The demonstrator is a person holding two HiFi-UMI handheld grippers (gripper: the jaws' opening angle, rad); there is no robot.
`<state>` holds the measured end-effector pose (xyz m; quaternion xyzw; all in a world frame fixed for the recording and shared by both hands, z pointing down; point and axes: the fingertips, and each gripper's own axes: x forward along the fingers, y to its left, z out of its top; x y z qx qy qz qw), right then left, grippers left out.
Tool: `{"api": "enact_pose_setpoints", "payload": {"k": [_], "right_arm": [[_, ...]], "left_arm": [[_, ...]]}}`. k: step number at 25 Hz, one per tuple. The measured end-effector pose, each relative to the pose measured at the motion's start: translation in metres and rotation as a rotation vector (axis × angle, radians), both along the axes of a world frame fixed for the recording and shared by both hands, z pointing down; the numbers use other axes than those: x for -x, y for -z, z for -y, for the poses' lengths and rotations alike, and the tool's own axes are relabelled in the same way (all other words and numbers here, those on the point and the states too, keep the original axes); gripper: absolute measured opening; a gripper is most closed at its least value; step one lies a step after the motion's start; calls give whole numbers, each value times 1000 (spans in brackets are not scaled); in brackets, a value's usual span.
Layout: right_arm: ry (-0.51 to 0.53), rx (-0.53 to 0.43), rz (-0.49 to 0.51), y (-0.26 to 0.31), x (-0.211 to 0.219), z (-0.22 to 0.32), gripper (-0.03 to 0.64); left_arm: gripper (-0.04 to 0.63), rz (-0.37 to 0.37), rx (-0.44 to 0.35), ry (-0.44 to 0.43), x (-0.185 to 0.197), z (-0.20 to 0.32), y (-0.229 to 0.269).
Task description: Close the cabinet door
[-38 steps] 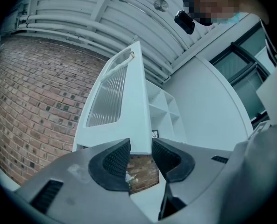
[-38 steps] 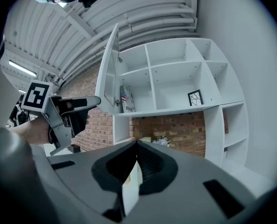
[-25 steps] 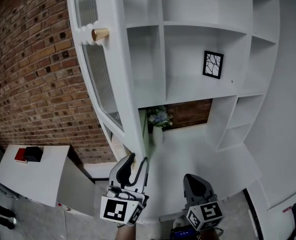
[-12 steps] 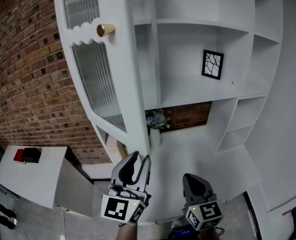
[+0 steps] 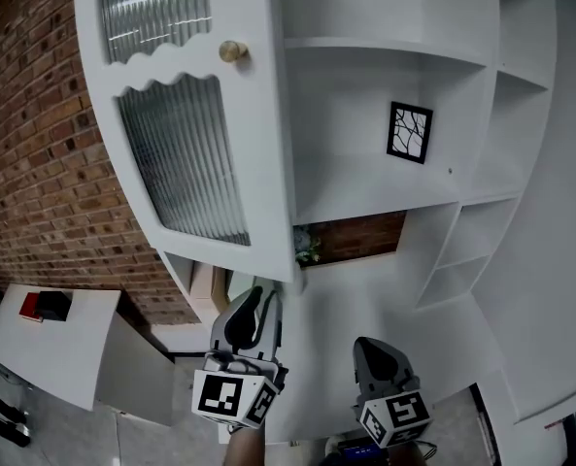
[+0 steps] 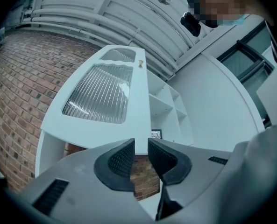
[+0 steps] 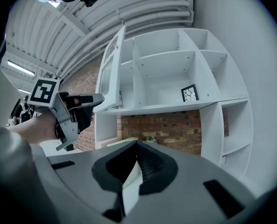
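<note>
The white cabinet door (image 5: 258, 144) with ribbed glass panels and a gold knob (image 5: 233, 51) stands part-way swung toward the open shelves (image 5: 365, 192). My left gripper (image 5: 265, 299) is just below the door's lower corner (image 5: 292, 272). In the left gripper view its jaws (image 6: 140, 155) have just been closing to a narrow gap, with the door's bottom edge (image 6: 139, 148) showing just past the gap and nothing pinched. The right gripper view shows the left gripper (image 7: 89, 101) at the door's lower edge. My right gripper (image 5: 370, 349) hangs lower right, shut and empty (image 7: 137, 148).
A framed black-and-white picture (image 5: 409, 132) stands on a middle shelf, and flowers (image 5: 307, 246) sit in the brick-backed niche below. A brick wall (image 5: 45, 163) fills the left. At lower left a white table (image 5: 74, 352) carries a red and a black item (image 5: 43, 306).
The door has swung to the right, toward the shelves, and now covers more of them. My left gripper has moved along with its lower corner, and its jaws have narrowed.
</note>
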<state>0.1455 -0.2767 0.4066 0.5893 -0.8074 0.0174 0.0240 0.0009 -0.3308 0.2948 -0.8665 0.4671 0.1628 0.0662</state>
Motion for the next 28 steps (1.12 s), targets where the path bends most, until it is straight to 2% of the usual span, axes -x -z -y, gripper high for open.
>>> {"api": "enact_pose_setpoints", "payload": {"k": [12,25,28], "right_arm": [[22,1,-7,-1,-29,42,0],[148,-4,-3,-1,-15,90,0],[158,-6,2,-2,-16,95,0]], "left_arm": [[84,0,-3,88,-12,42,-2],[32,28,-19,151,-17,75,-1],[31,16,-25,158,-16,79,0]]}}
